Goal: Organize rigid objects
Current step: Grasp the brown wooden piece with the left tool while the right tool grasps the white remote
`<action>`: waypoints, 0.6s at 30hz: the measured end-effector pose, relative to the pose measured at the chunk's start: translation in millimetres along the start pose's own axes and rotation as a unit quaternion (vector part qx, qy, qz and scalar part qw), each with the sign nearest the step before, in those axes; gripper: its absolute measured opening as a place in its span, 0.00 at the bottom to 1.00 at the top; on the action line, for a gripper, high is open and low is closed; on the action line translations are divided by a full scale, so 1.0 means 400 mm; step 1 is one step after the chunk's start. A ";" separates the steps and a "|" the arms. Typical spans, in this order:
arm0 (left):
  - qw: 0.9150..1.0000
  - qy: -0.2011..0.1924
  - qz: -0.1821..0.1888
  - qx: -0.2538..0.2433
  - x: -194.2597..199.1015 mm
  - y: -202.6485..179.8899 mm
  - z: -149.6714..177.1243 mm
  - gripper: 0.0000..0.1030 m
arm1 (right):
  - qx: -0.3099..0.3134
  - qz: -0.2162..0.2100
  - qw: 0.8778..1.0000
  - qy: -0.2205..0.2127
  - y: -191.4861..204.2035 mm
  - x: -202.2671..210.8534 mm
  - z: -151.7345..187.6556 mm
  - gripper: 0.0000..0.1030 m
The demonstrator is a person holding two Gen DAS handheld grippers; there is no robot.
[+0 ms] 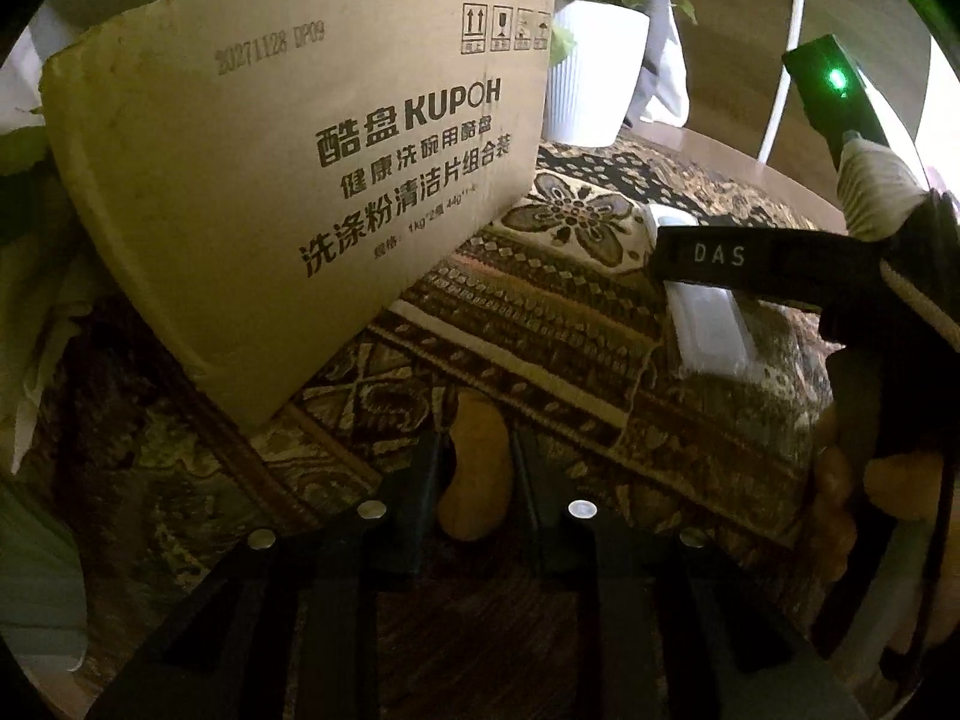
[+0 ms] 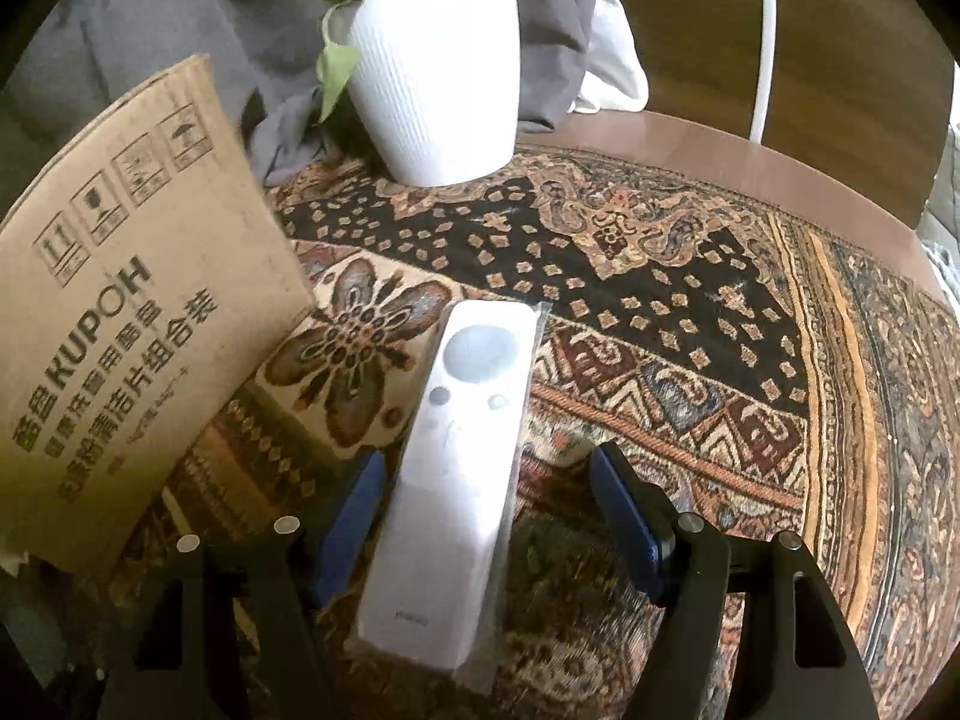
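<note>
My left gripper (image 1: 475, 447) is shut on a small tan, curved, bean-shaped piece (image 1: 474, 480), held just above the patterned cloth (image 1: 540, 324). In the right wrist view a white remote (image 2: 462, 438) in a clear sleeve lies on the cloth, running lengthwise between the blue pads (image 2: 630, 516) of my right gripper (image 2: 489, 456). That gripper is open, and its right pad stands clear of the remote. The left wrist view shows the right gripper's black body marked DAS (image 1: 738, 264) over the same remote (image 1: 708, 330).
A tall printed cardboard box (image 1: 288, 180) (image 2: 120, 330) stands at the left on the cloth. Behind it is a white ribbed plant pot (image 2: 438, 78) (image 1: 594, 72). The round wooden table edge (image 2: 750, 150) curves at the back right, with a white tube (image 2: 765, 30) rising behind it.
</note>
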State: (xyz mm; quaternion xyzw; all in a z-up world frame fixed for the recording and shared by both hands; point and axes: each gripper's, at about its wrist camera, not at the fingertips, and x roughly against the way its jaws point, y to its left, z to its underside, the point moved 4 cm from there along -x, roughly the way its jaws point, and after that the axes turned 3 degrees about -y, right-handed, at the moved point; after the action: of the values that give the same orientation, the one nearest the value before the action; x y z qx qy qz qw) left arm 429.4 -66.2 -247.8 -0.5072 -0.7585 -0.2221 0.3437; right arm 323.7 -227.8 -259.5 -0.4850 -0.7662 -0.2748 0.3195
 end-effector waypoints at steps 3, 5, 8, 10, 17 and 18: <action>1.000 -0.003 0.003 0.015 -0.007 0.000 -0.007 0.23 | 0.010 0.003 1.000 0.003 0.001 -0.014 -0.010 0.70; 1.000 -0.004 0.002 0.020 -0.008 0.001 -0.011 0.23 | 0.020 0.005 1.000 0.005 0.003 -0.020 -0.016 0.70; 1.000 -0.004 0.002 0.028 -0.010 0.004 -0.014 0.23 | 0.045 0.013 0.999 0.005 0.015 -0.028 -0.018 0.70; 0.999 -0.006 0.005 0.034 -0.008 0.008 -0.014 0.23 | 0.068 0.017 0.998 0.003 0.026 -0.031 -0.017 0.65; 0.998 -0.021 -0.001 0.059 0.004 0.015 -0.036 0.23 | 0.100 -0.029 0.995 0.010 0.029 -0.018 -0.023 0.42; 0.998 -0.025 -0.002 0.059 0.007 0.010 -0.041 0.23 | 0.104 -0.036 0.994 0.011 0.026 -0.015 -0.023 0.42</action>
State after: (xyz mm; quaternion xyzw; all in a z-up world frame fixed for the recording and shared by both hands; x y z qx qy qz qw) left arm 437.2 -74.2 -234.9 -0.4897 -0.7798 -0.1651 0.3533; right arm 337.5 -234.2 -257.0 -0.4178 -0.8041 -0.2106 0.3668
